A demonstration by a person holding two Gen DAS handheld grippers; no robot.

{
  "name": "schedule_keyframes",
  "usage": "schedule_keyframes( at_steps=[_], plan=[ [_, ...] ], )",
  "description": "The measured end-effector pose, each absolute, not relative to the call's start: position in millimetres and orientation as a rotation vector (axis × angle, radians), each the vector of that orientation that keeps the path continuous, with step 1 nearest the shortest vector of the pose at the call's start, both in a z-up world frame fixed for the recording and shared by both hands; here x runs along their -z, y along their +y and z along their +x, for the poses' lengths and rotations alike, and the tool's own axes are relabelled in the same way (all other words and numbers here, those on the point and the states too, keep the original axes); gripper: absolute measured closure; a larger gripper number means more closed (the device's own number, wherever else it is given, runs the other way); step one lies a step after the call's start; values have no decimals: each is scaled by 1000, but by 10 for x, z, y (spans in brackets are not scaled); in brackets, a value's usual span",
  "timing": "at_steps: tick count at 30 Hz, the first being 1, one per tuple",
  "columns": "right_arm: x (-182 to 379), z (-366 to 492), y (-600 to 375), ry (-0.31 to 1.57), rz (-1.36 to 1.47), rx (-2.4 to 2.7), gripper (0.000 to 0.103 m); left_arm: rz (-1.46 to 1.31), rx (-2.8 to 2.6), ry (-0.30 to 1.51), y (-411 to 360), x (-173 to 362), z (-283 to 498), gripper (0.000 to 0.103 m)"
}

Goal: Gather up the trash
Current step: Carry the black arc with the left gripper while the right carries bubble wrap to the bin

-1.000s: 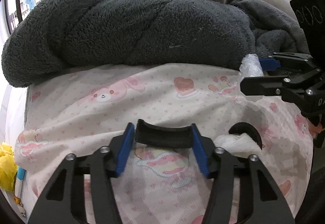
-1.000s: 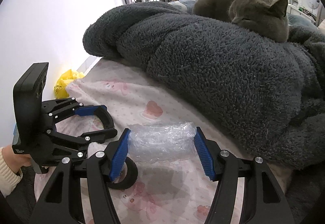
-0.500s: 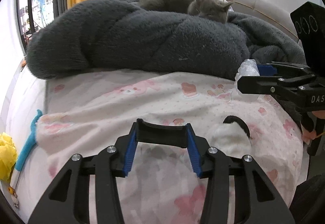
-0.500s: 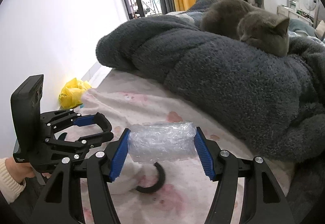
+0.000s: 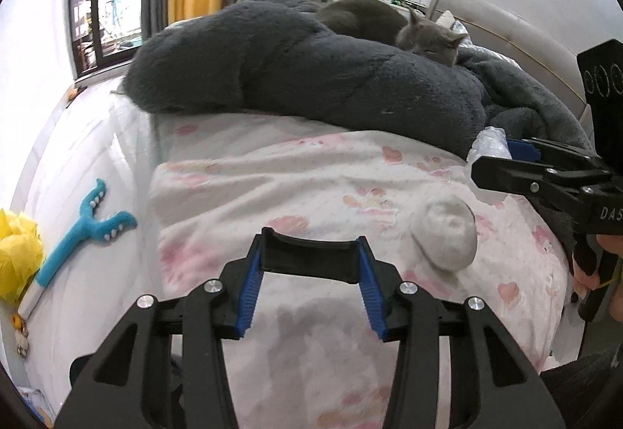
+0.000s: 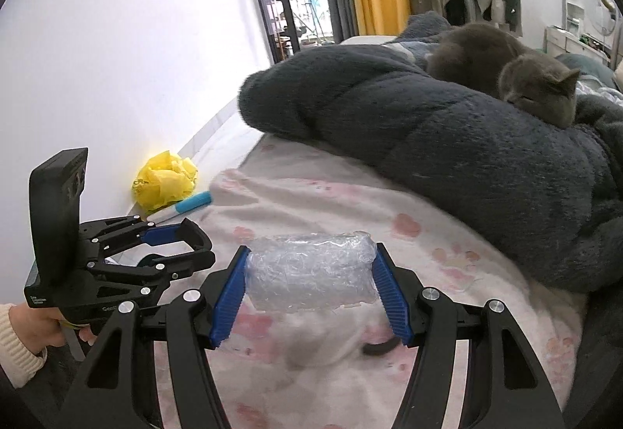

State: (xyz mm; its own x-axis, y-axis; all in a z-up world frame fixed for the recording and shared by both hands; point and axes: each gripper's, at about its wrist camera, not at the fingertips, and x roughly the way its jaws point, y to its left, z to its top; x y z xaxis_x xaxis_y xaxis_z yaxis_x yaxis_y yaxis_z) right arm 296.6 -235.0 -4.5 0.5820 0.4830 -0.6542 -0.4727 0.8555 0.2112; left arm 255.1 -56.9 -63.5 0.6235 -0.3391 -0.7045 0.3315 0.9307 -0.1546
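My left gripper (image 5: 309, 261) is shut on a short curved black strip (image 5: 309, 254), pinched between its blue pads and held above the pink-patterned bedsheet (image 5: 311, 176). A wad of white tissue (image 5: 444, 234) lies on the sheet to its right. In the right wrist view the same tissue wad (image 6: 331, 343) sits with a black ring (image 6: 379, 348) partly showing under it. My right gripper (image 6: 311, 273) is shut on a crumpled lump of clear plastic wrap (image 6: 311, 265) above that wad. The left gripper (image 6: 194, 246) shows at the left there, and the right gripper (image 5: 490, 156) at the right edge of the left wrist view.
A grey cat (image 5: 428, 36) rests on a thick dark fleece blanket (image 5: 311, 78) across the far bed. Left of the bed, on the pale floor by the white wall, lie a yellow bag (image 6: 165, 180) and a blue toy (image 5: 85, 218). A hand (image 6: 35, 327) holds the left gripper's grip.
Both grippers have drawn back and upward from the bed with their loads still held. The floor, blue toy and yellow bag have come into view. The left jaws narrowed slightly on the black strip.
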Motion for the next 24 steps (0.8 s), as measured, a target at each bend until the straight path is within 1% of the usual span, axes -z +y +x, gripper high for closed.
schedule_keyframes(
  at_steps=[13,24],
  plan=[
    [54,2644,-1714,759,-11,-623,39,-57,283,826,72,612,2203,54],
    [-10,2522,-1051,738,-32,-709,39,-74,192,888,625,791,2009,53]
  ],
)
